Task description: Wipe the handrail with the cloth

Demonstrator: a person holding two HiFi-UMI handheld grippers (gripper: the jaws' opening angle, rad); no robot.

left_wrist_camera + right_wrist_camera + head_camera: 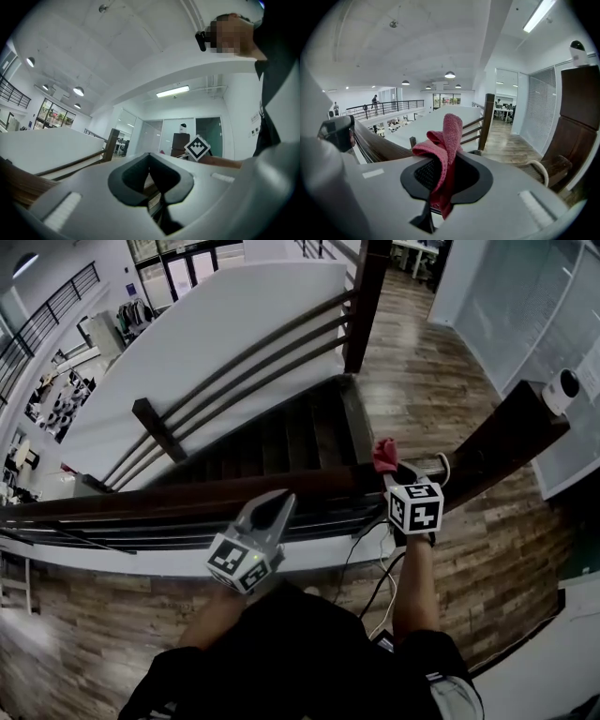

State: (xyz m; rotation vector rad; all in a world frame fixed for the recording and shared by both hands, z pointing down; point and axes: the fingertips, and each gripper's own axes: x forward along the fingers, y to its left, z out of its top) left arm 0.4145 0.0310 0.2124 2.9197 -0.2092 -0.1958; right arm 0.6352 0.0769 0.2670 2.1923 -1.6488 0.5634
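dark wooden handrail [187,493] above stairwell [281,442]

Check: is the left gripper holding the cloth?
No, the cloth sits clamped in the right gripper; the left gripper is empty.

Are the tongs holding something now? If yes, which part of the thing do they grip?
The right tongs pinch the red cloth at its bunched middle, a fold sticking up above. The left tongs are shut and empty.

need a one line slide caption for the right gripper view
Right gripper shut on a folded red cloth, the dark wooden handrail stretching away beyond.
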